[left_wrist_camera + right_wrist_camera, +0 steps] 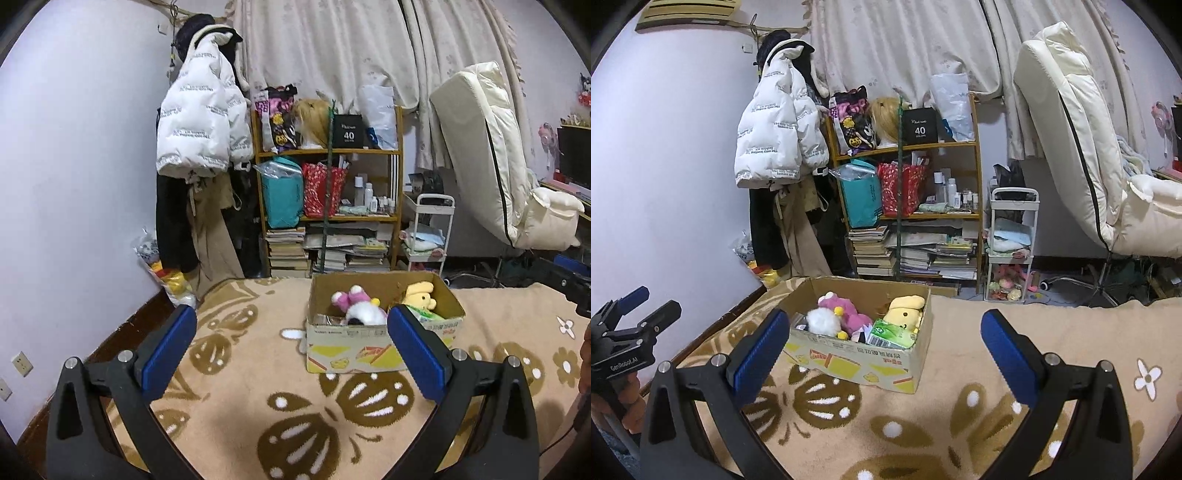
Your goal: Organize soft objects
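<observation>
Both grippers, left and right, spread, empty; plush toys heaped in cardboard box.

An open cardboard box sits on the beige patterned blanket, flaps up. Inside, a pink plush lies on its side beside a white fluffy toy (the two touching), with a yellow plush upright toward the right end and a green tissue pack tilted against the front wall.
</observation>
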Tool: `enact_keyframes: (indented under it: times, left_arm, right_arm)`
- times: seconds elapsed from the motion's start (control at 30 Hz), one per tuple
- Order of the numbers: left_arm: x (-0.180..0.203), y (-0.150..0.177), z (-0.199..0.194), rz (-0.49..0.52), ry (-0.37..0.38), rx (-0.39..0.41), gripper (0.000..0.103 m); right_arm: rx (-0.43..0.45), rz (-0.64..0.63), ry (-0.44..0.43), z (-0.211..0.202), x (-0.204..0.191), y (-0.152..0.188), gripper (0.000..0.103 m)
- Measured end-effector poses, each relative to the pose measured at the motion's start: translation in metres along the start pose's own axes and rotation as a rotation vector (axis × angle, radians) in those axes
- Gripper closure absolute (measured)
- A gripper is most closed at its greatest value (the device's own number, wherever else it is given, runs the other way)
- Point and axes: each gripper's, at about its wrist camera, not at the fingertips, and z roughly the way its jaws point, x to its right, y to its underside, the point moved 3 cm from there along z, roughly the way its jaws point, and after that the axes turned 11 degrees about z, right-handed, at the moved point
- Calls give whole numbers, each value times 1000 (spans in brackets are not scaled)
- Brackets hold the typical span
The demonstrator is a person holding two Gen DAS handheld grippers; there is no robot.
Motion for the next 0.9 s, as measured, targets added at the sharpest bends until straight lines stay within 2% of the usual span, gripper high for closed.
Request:
enact_keyframes:
  times: [0.47, 0.9]
  left_arm:
    - [10, 11, 24, 31, -16, -64, 1]
    - [13, 14, 31, 30, -21, -78, 1]
  right_arm:
    - [-31, 21, 60, 21, 16, 14, 0]
    - [-59, 12, 79, 30, 15, 17, 0]
